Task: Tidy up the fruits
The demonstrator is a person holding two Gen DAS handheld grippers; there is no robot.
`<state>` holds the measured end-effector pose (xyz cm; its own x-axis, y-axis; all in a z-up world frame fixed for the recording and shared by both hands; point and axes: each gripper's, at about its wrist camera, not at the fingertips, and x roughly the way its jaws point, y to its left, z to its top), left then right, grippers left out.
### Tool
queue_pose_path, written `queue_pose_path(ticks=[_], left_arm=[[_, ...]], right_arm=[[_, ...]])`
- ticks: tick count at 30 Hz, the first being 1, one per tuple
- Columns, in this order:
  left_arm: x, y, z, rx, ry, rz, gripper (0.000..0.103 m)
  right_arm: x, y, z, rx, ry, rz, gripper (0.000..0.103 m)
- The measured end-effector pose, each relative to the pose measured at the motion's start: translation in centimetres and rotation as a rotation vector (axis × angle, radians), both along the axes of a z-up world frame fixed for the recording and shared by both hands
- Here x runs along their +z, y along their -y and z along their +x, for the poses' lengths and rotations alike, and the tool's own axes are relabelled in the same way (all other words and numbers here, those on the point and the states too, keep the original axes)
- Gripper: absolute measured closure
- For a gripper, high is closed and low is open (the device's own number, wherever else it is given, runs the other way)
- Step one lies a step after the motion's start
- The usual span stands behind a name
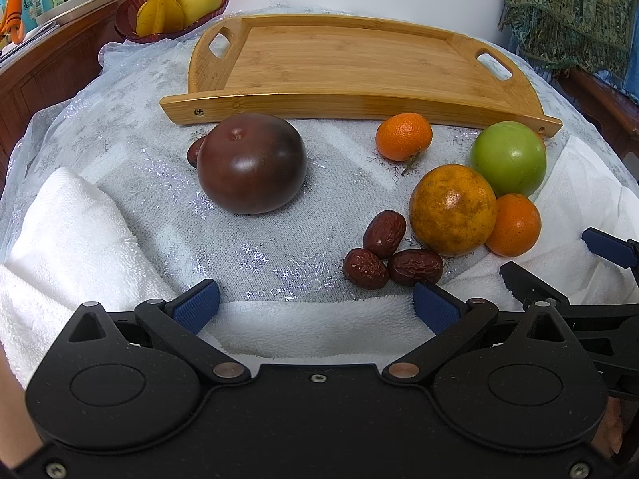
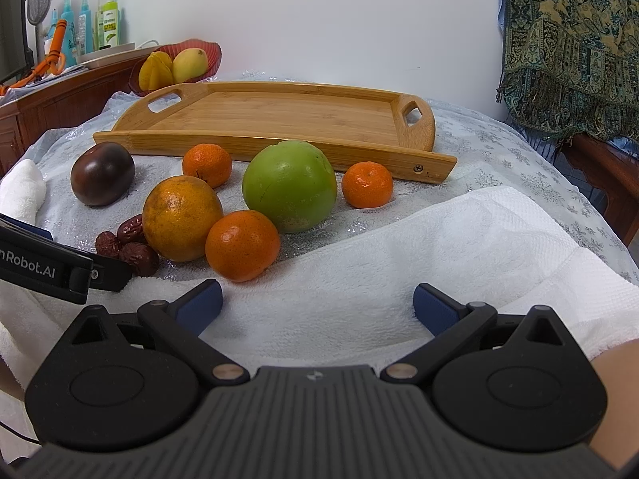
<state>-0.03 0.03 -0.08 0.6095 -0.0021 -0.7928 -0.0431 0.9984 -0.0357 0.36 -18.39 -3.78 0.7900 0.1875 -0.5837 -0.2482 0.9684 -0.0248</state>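
A wooden tray (image 1: 343,60) (image 2: 279,115) lies bare at the back of the table. In front of it lie a dark purple fruit (image 1: 251,163) (image 2: 102,179), a green apple (image 1: 508,158) (image 2: 289,185), a large orange (image 1: 452,210) (image 2: 181,217), small tangerines (image 1: 403,136) (image 1: 514,224) (image 2: 242,245) (image 2: 367,184) (image 2: 207,165) and several red dates (image 1: 393,253) (image 2: 129,245). My left gripper (image 1: 315,305) is open and empty, just short of the dates. My right gripper (image 2: 317,305) is open and empty over the white towel (image 2: 379,263), near the closest tangerine.
A red bowl (image 1: 131,24) (image 2: 213,54) with a mango and a starfruit stands at the back left. Bottles stand on a wooden sideboard (image 2: 52,95) at the left. A patterned cloth (image 2: 571,48) hangs at the right. A rolled white towel (image 1: 68,223) lies at the left.
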Motion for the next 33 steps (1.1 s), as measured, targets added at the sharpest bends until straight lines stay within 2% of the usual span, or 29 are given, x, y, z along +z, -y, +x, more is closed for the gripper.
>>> queue_pose_path(ticks=[5,11,17,19,21,22,25,27,30,33], left_arm=[[0.0,0.0,0.1,-0.005,-0.004,0.002,0.0],[-0.1,0.2,-0.5,-0.011,0.029,0.014,0.0],[0.8,0.1,-1.2,0.008,0.037,-0.004,0.002],[1.1,0.2,-1.7,0.0,0.057,-0.006,0.008],[1.5,0.5,-2.2,-0.015,0.08,0.0,0.02],[1.6,0.6,-2.4,-0.024,0.09,0.006,0.023],[2.1,1.1,-3.0,-0.053,0.123,0.019,0.039],[2.4,1.4,-3.3,-0.08,0.138,0.018,0.053],[2.7,1.7,-3.8,-0.112,0.15,-0.001,0.062],[2.6,1.9,-3.9,-0.119,0.161,0.008,0.068]], right_arm=[[0.2,0.1,0.1,0.001,-0.002,0.003,0.0],[0.4,0.3,0.2,0.007,-0.009,0.01,0.0],[1.1,0.5,-0.7,0.048,0.029,0.05,0.002],[1.5,0.5,-0.9,0.073,0.042,0.069,0.006],[1.7,0.3,-1.1,0.094,0.058,0.068,0.01],[1.8,0.1,-1.2,0.106,0.067,0.06,0.012],[1.9,-0.6,-1.5,0.134,0.088,0.037,0.018],[1.9,-0.8,-1.5,0.143,0.096,0.037,0.024],[2.0,-0.9,-1.4,0.139,0.11,0.044,0.034],[2.1,-0.9,-1.2,0.143,0.116,0.049,0.038]])
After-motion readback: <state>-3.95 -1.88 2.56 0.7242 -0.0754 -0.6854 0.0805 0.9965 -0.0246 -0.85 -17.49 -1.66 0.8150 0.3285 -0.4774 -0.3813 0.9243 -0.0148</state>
